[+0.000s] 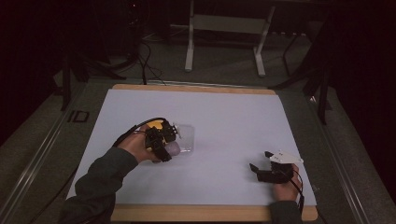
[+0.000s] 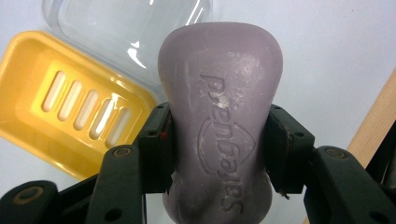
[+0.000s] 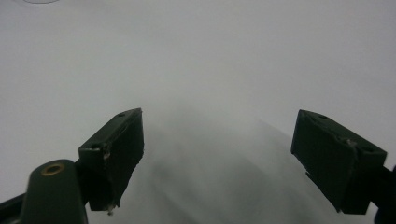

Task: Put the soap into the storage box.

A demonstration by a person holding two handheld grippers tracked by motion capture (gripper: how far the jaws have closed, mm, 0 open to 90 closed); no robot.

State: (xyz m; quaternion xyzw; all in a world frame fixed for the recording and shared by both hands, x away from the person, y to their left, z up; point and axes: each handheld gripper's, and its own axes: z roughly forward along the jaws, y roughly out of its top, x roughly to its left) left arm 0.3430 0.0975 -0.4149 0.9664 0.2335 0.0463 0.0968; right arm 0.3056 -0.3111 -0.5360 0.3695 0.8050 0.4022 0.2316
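Note:
A purple bar of soap with an embossed logo sits between the jaws of my left gripper, which is shut on its waist. In the high view that gripper hovers left of centre with the soap at its tip. Behind the soap lie a yellow slotted soap tray and a clear plastic lid; from above the yellow tray and the clear lid sit side by side. My right gripper rests at the front right, open over bare white sheet.
A white sheet covers the wooden table, whose edge shows at the right in the left gripper view. A metal stand and cables lie on the floor beyond the table.

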